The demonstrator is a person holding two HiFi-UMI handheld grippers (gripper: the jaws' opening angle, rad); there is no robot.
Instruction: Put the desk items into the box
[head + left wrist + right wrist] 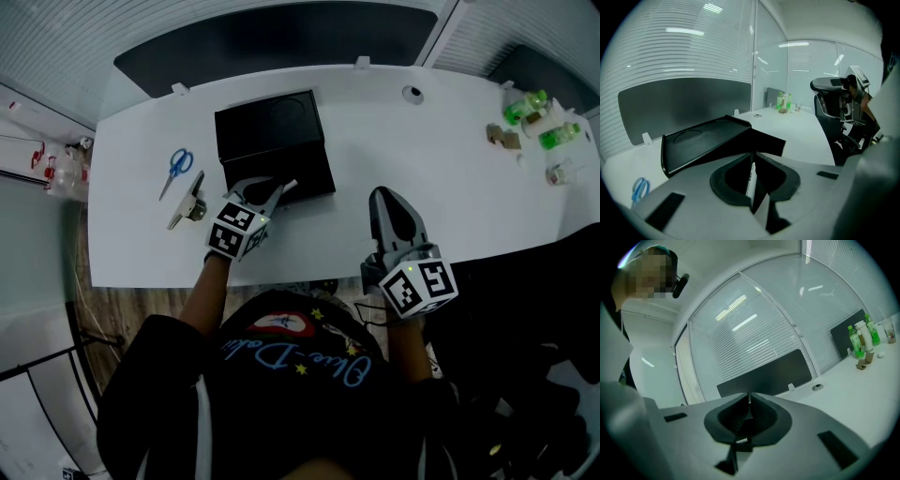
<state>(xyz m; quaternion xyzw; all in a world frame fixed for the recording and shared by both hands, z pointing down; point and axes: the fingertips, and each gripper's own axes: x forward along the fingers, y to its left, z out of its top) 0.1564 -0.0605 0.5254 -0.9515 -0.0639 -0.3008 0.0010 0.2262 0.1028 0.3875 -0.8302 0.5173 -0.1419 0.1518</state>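
The left tool points toward 1 o'clock and is tilted down, with its jaws pressed on a thin white stick. The right tool points level toward 12 o'clock, its jaws together with nothing between.

Black box, blue scissors, white pen, white desk

White desk with a round cable grommet near its far edge. Dark partition panel behind, slatted blinds beyond.
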